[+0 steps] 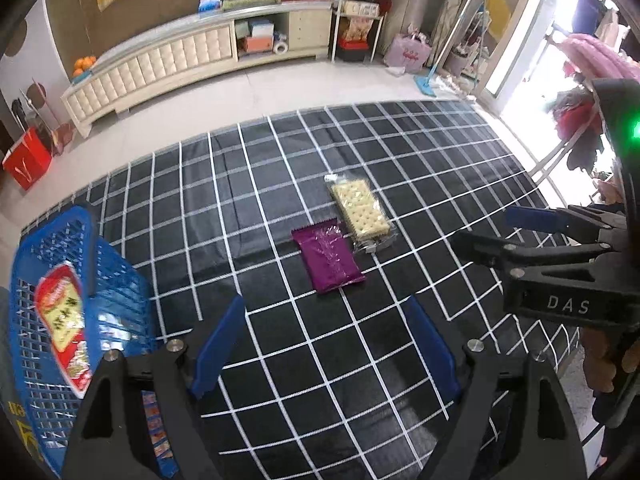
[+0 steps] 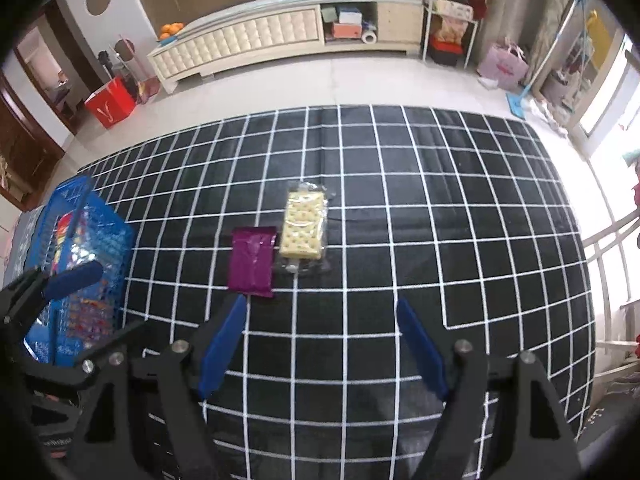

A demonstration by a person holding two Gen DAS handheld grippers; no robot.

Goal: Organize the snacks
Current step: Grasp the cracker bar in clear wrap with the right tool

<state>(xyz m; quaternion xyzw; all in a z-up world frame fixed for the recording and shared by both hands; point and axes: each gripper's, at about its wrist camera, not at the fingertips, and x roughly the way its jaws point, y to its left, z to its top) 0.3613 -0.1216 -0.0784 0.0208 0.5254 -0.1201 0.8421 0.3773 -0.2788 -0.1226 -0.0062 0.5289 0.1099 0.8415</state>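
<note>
Left wrist view: left hand-held gripper [image 1: 324, 344] spread wide, nothing between flat blue pads [image 1: 218, 346], black angular frame, silver rivets. Below: black cloth with white grid lines [image 1: 400, 168], soft, a few creases; carrying surface under it not identifiable. Purple foil packet [image 1: 328, 256] at 12 o'clock of the pads, flat, rectangular, glossy, crinkled, serrated end seal. Cracker pack [image 1: 362, 210] touching its 1 o'clock edge: clear film wrap, pale square crackers with dot holes, long rectangle. Blue plastic basket [image 1: 116, 276] at 9 o'clock, lattice mesh walls, rigid. Inside: red and yellow snack bag [image 1: 66, 316], shiny, blurred print. Right hand-held gripper [image 1: 520, 232] at 3 o'clock, seen side-on, black body lettered DAS, green light on.

Right wrist view: right hand-held gripper [image 2: 322, 344] also spread, empty, blue pads [image 2: 222, 346] well apart. Purple foil packet [image 2: 253, 262] at 11 o'clock just beyond the left pad tip, not touched. Cracker pack [image 2: 303, 226] beside it at 12 o'clock. Blue plastic basket [image 2: 116, 236] at 9 o'clock, colourful wrappers inside, details too blurred. Left hand-held gripper [image 2: 72, 276] over the basket, one blue pad showing.
</note>
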